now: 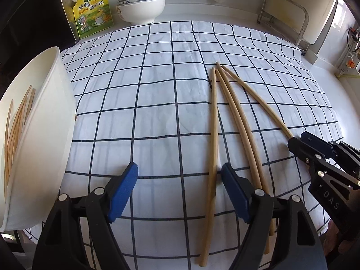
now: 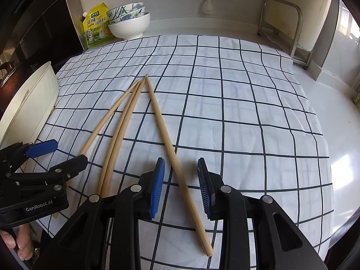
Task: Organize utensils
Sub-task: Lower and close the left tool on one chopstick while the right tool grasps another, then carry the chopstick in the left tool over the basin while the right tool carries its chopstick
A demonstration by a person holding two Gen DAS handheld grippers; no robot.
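The left gripper (image 1: 178, 193) hangs over the checked cloth (image 1: 157, 90) with its jaws spread wide and nothing between the blue pads; its right finger sits just beside the leftmost chopstick (image 1: 212, 135), whether touching or not cannot be told. The right gripper (image 2: 181, 186) has its jaws part-way apart, straddling the rightmost chopstick (image 2: 171, 155), which runs between the pads with a gap showing on both sides (so it is released, not clamped).

Beyond both sets of fingers, four wooden chopsticks lie on the cloth in a fan, thick ends near the grippers and thin tips converging farther out. The middle pair (image 2: 121, 135) lies side by side, touching along most of its length, between the two grippers.

Left of the left gripper's fingers stands a white container (image 1: 45, 135), tilted in this view, with a bundle of thin chopsticks (image 1: 15, 130) already inside it.

Farther out, past the cloth's far edge and to the left of the fingers, stand a yellow seasoning pouch (image 1: 93, 11) and a stack of bowls (image 1: 140, 6), a white one under patterned ones. A metal rack (image 1: 283, 18) stands at the far right by the wall.
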